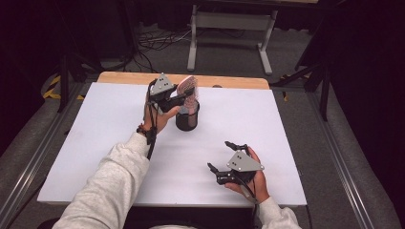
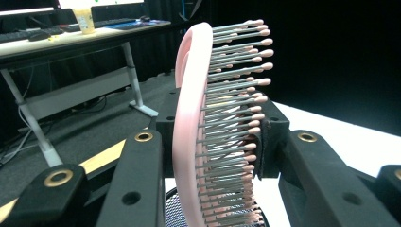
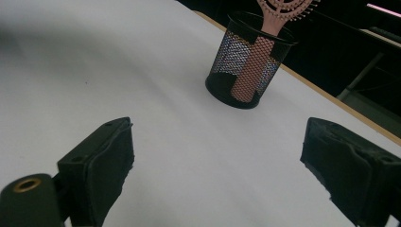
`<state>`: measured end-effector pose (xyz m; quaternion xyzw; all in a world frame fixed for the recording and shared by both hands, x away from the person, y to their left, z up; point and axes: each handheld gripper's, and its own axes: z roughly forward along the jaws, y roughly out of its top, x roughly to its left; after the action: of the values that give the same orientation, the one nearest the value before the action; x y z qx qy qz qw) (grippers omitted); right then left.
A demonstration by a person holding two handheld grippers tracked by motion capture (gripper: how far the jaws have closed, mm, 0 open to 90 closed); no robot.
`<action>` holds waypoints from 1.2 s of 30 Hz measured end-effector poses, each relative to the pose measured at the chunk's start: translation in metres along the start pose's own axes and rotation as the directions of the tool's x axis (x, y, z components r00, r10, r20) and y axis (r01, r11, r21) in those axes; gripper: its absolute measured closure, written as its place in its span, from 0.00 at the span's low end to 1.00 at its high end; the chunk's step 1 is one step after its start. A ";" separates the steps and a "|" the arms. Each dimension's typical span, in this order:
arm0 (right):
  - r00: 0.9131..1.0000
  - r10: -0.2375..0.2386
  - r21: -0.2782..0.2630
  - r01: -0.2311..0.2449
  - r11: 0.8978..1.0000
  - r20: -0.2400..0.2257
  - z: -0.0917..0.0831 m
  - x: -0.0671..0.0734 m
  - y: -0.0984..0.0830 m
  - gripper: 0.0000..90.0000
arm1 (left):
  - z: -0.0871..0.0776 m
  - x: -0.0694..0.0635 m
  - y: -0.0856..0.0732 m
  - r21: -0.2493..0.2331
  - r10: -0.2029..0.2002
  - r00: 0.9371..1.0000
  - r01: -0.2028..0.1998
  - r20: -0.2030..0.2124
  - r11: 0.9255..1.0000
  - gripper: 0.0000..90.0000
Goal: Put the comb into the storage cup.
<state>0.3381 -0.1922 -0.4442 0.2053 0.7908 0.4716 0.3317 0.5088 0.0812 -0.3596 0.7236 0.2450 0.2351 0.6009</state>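
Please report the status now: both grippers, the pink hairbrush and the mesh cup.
Left gripper shut on the pink hairbrush, handle inside the black mesh cup. Right gripper open, low over the white table. Nothing in the way.

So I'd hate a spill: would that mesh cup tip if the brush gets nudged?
Probably. The cup looks light, thin mesh, and the brush stands tall above its rim, leaning to one side. Its flat base should resist sliding a little. The left hand-held gripper, shut on the brush, likely steadies it.
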 end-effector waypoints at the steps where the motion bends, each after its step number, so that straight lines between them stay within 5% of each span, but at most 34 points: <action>1: 1.000 0.000 0.000 0.000 1.000 0.000 0.000 0.000 0.000 0.12 | 0.000 0.001 0.000 -0.001 -0.001 1.000 0.001 -0.004 1.000 0.71; 14: 1.000 -0.005 0.013 0.005 1.000 -0.005 0.002 0.001 -0.001 0.12 | -0.007 0.029 -0.014 -0.015 -0.097 0.993 0.096 -0.066 0.995 0.67; 29: 1.000 -0.020 0.031 0.021 0.999 -0.014 0.006 0.004 -0.002 0.12 | -0.017 0.056 -0.034 -0.012 -0.198 0.973 0.198 -0.117 0.980 0.62; 36: 1.000 -0.021 0.033 0.022 0.999 -0.015 0.006 0.004 -0.002 0.12 | -0.019 0.058 -0.037 -0.013 -0.196 0.974 0.196 -0.115 0.981 0.61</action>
<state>0.3397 -0.1864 -0.4493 0.1988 0.8030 0.4563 0.3278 0.5388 0.1382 -0.3898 0.6806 0.3493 0.2162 0.6066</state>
